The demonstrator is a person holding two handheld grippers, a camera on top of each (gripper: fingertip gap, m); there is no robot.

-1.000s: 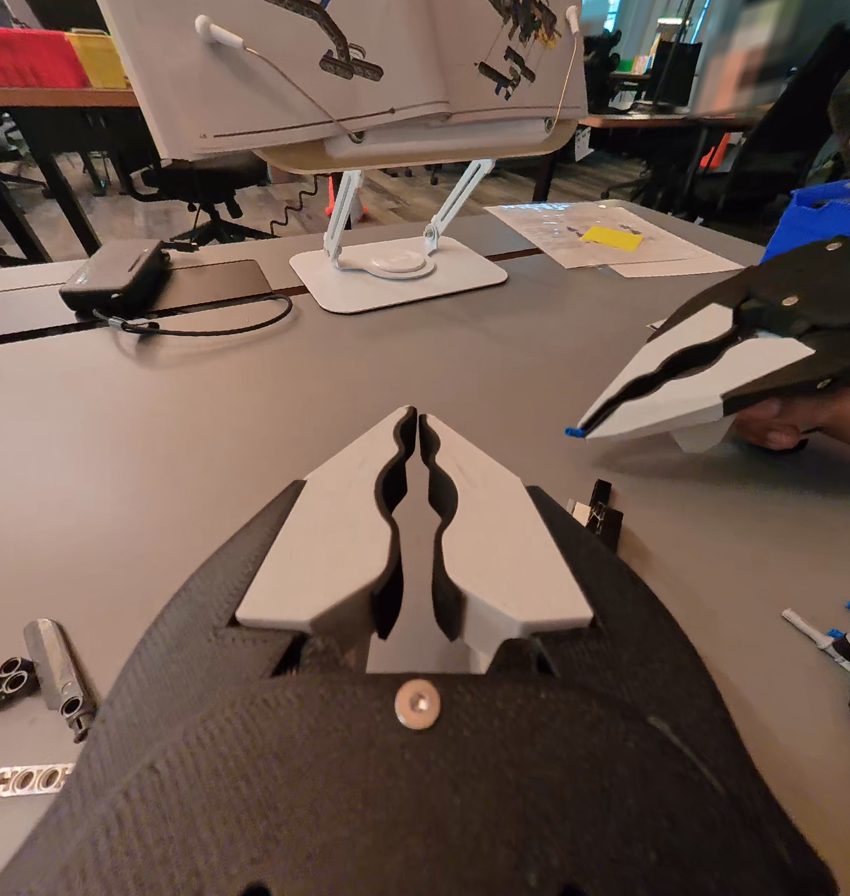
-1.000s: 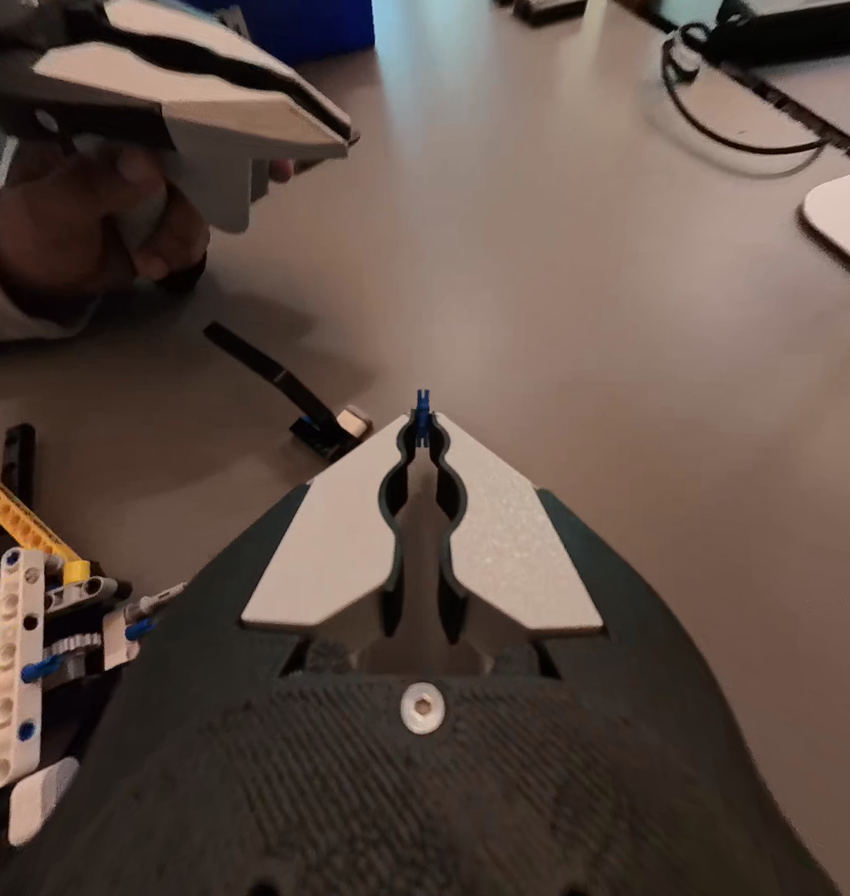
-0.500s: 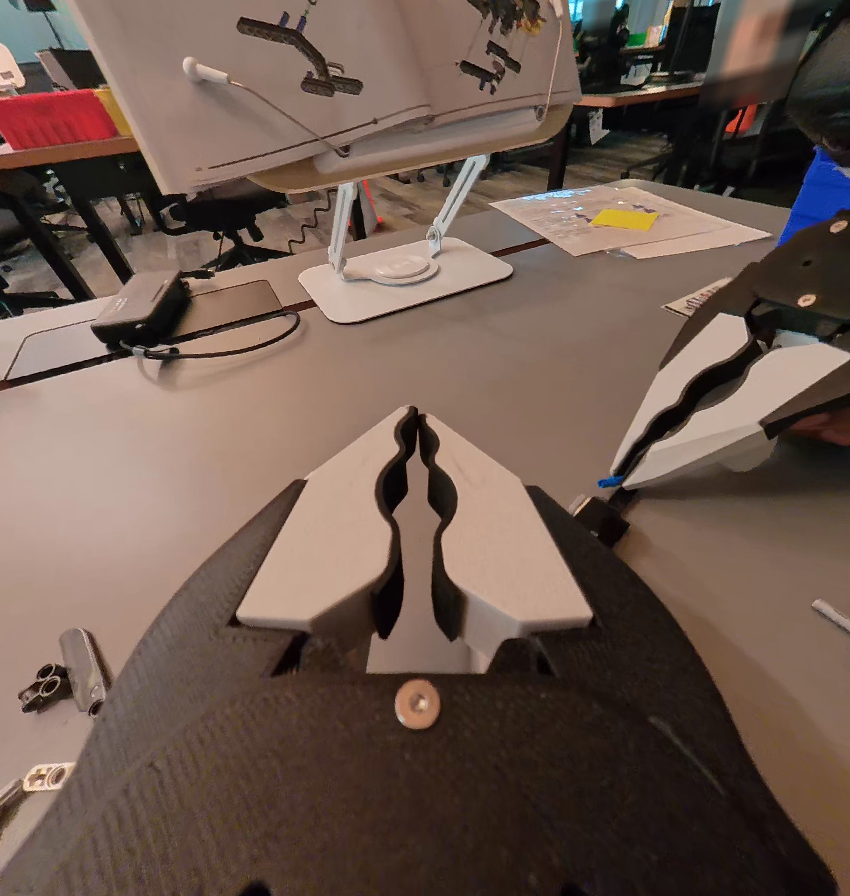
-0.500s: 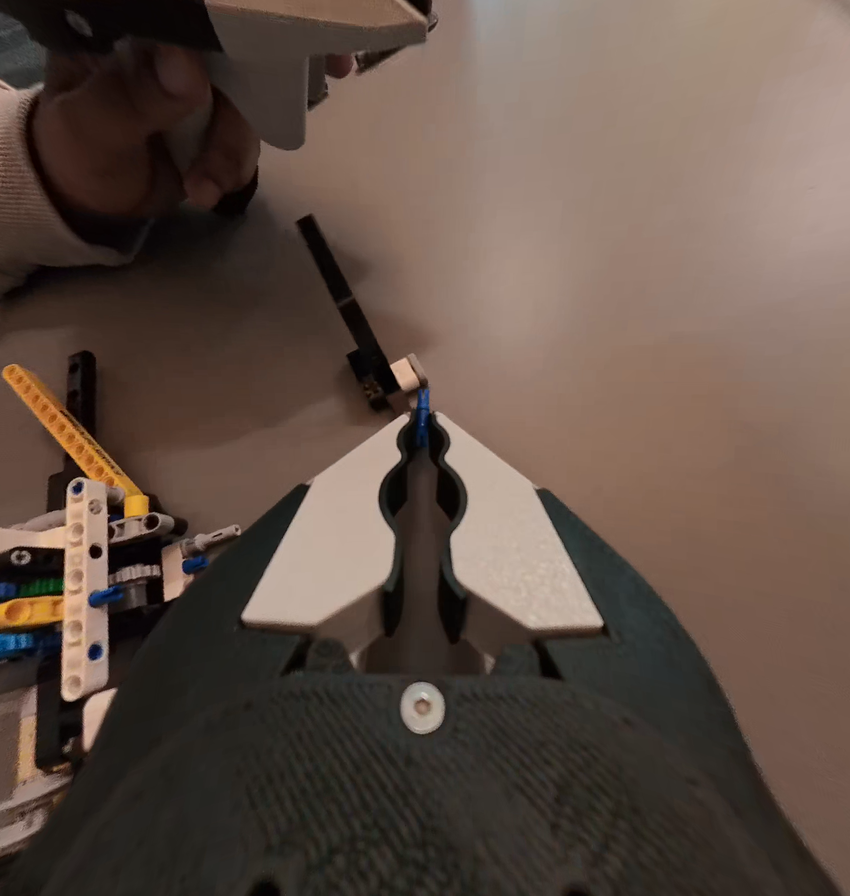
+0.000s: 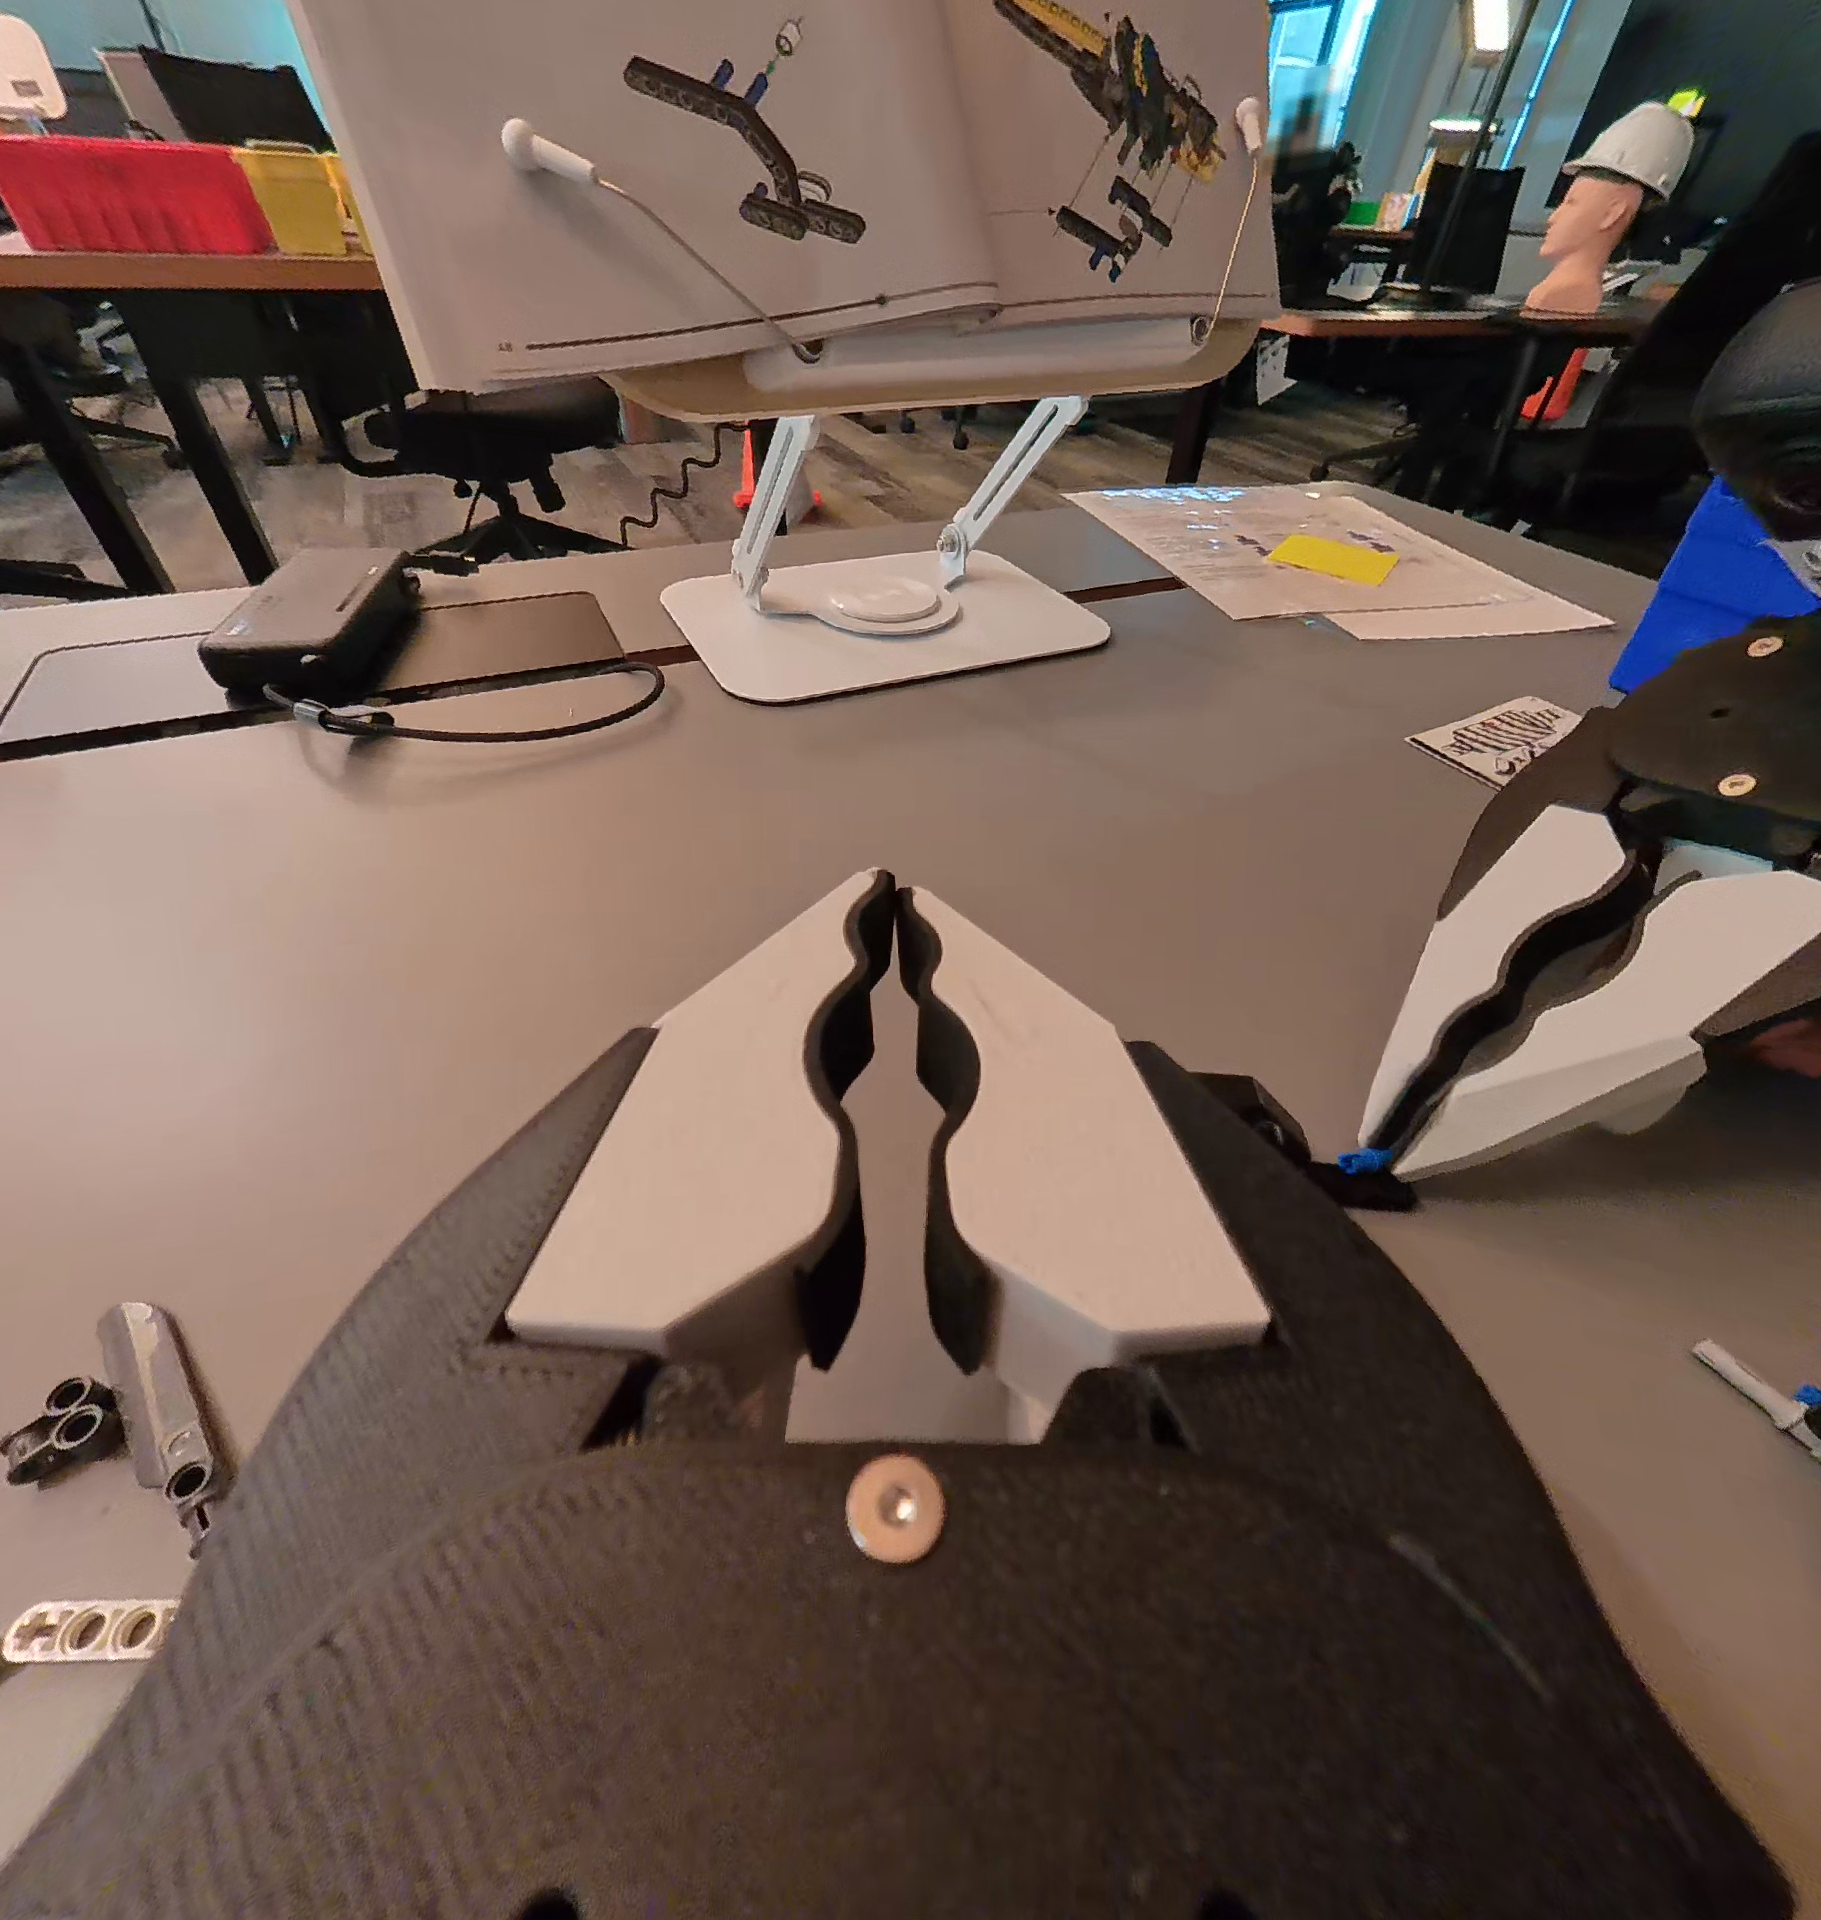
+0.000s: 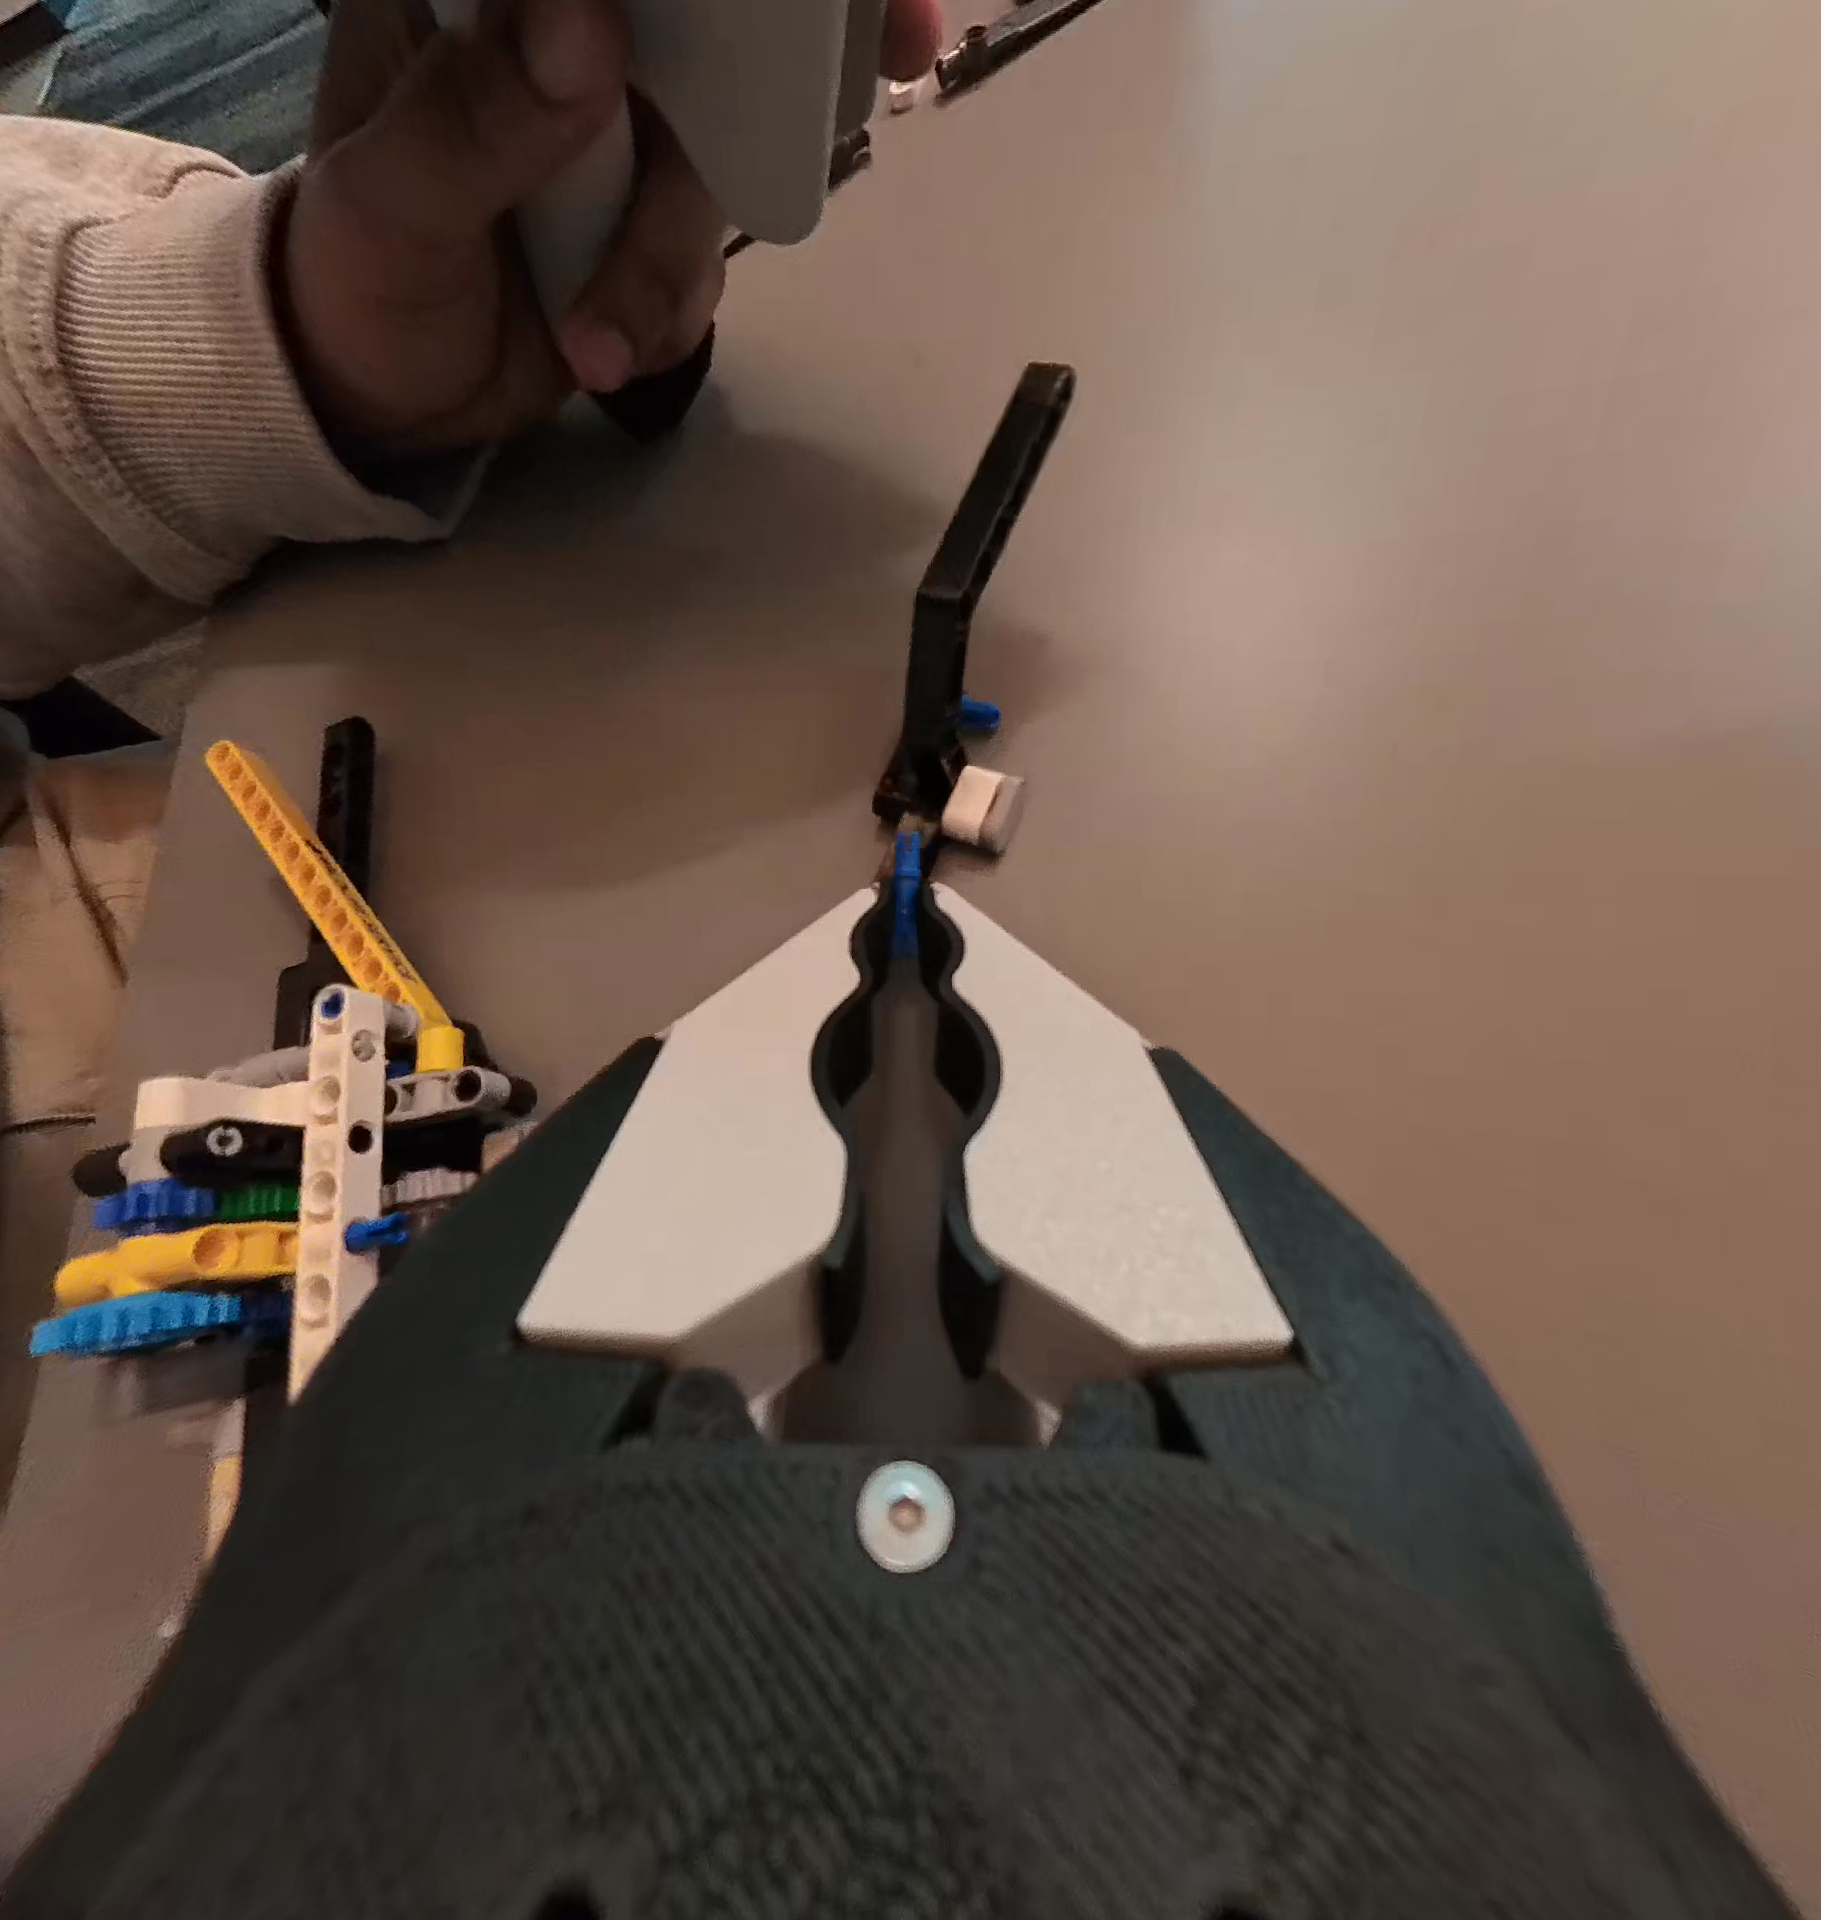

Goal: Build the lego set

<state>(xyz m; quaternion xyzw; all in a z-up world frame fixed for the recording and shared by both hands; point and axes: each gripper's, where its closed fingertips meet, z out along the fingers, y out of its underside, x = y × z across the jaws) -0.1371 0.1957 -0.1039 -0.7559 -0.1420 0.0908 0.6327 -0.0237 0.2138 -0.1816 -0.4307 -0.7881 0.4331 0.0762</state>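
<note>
- Left wrist view: the left gripper [image 5: 890,894] hovers over the grey bench [image 5: 366,935] with its jaws nearly together and nothing between them — free, in my judgement, to steady the beam if needed.
- To its right, the right gripper [image 5: 1379,1148] points down at the bench, a blue pin [image 5: 1361,1161] showing at its tip, touching a dark piece there.
- The room: an instruction booklet [image 5: 781,177] propped on a white stand [image 5: 885,623], a black box with a cable [image 5: 308,623], loose papers [image 5: 1332,566] and a few grey connector pieces [image 5: 153,1403] near the left edge; office desks and chairs lie beyond.
- Right wrist view: the right gripper [image 6: 906,894] has its jaws closed on the blue pin [image 6: 906,904], whose free end meets the near end of the black bent beam [image 6: 953,644] beside a white bush [image 6: 979,816].
- To do this well — line the pin squarely with a beam hole, then push straight; the loose beam may slide.
- The part-built model [image 6: 262,1174] sits at left, well apart.
</note>
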